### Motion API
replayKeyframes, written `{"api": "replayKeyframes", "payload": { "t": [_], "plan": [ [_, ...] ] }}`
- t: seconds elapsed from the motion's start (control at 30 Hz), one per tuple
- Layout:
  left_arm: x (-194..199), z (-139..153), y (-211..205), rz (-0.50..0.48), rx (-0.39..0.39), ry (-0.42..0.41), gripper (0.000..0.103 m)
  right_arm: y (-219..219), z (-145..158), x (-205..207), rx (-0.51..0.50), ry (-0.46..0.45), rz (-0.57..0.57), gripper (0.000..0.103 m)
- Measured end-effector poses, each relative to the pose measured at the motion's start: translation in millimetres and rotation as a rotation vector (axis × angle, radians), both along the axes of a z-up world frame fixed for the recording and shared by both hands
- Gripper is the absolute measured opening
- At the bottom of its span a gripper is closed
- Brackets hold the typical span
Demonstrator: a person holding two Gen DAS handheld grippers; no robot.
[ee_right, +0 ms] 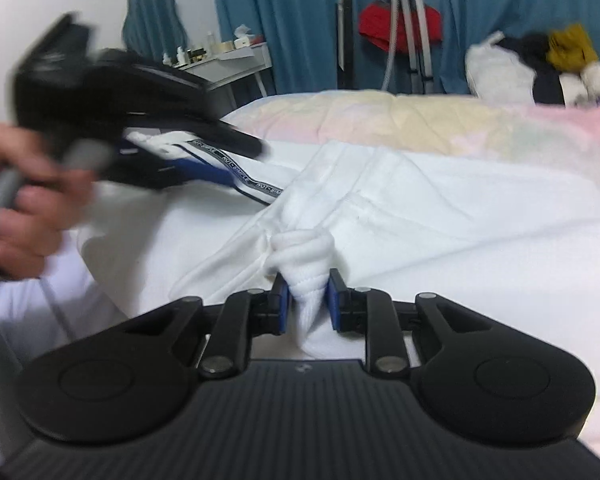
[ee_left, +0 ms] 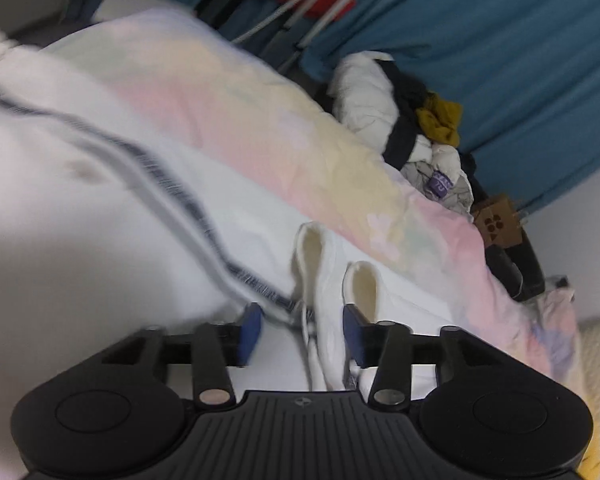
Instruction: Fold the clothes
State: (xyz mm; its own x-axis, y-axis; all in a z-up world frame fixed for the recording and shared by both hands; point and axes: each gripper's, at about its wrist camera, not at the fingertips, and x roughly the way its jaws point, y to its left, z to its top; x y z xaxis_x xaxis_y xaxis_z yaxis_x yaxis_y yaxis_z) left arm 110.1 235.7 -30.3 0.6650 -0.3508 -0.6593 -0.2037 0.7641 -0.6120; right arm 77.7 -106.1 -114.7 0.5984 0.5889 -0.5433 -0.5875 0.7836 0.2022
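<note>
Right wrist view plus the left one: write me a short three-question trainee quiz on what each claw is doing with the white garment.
1. True or false: the right claw is shut on a bunched fold of the white garment.
2. Multiple choice: the white garment lies on
A. a bare wooden floor
B. a pastel quilt
C. a desk
3. Fill in: the trim band running across the garment toward the left claw is striped white and ____.

Key
1. True: the fabric is pinched between the blue pads.
2. B.
3. Dark; it bears lettering, too blurred to read here.
</note>
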Motion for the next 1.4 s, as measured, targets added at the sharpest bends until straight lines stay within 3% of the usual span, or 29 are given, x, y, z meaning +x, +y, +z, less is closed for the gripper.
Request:
{"api": "replayKeyframes", "payload": {
  "t": [0.17, 0.3, 0.33, 0.4, 0.43, 0.57, 0.67, 0.77, 0.9, 1.03, 1.13, 1.27, 1.4],
  "plan": [
    [-60.4, 25.3, 47.4, 0.095, -0.009, 0.057, 0.08, -5.0, 5.7, -5.3, 0.032, 0.027, -0.02, 0.025],
    [-107.6, 14.5, 98.2, 0.242, -0.165, 0.14, 0.098, -12.5, 19.4, -12.3, 0.078, 0.037, -0.051, 0.032],
    [-116.1, 9.1, 109.2, 0.298, -0.2, 0.168, 0.098, -14.3, 21.6, -14.2, 0.087, 0.038, -0.057, 0.034],
    [-118.9, 0.2, 121.8, 0.36, -0.235, 0.178, 0.098, -18.3, 25.1, -17.4, 0.105, 0.042, -0.072, 0.052],
    [-116.4, -5.0, 125.9, 0.376, -0.253, 0.175, 0.098, -21.3, 25.9, -18.4, 0.118, 0.049, -0.083, 0.056],
    [-99.2, -29.0, 137.3, 0.425, -0.334, 0.175, 0.098, -31.7, 32.5, -22.6, 0.133, 0.042, -0.105, 0.056],
    [-83.8, -34.5, 143.4, 0.473, -0.324, 0.144, 0.097, -38.1, 37.4, -26.1, 0.115, -0.006, -0.134, 0.056],
    [-71.3, -33.3, 149.8, 0.571, -0.22, 0.113, 0.094, -40.9, 36.0, -19.9, 0.101, -0.023, -0.164, 0.056],
    [-57.9, -38.5, 154.1, 0.657, -0.147, 0.098, 0.055, -35.2, 19.1, -2.2, 0.032, 0.001, -0.201, 0.056],
    [-57.5, -13.6, 133.0, 0.626, -0.027, 0.023, 0.022, -35.7, -3.4, 16.2, -0.004, 0.065, -0.231, 0.054],
    [-55.8, 26.5, 96.1, 0.56, 0.151, -0.099, 0.019, -45.2, -3.0, 21.7, 0.043, 0.09, -0.253, 0.054],
    [-55.4, 83.9, 20.8, 0.42, 0.364, -0.32, 0.018, -67.4, 8.9, 21.6, 0.105, 0.114, -0.342, 0.054],
    [-49.3, 122.4, -81.6, 0.297, 0.478, -0.499, 0.018, -96.5, 22.9, 22.0, 0.139, 0.113, -0.438, 0.055]
  ]
}}
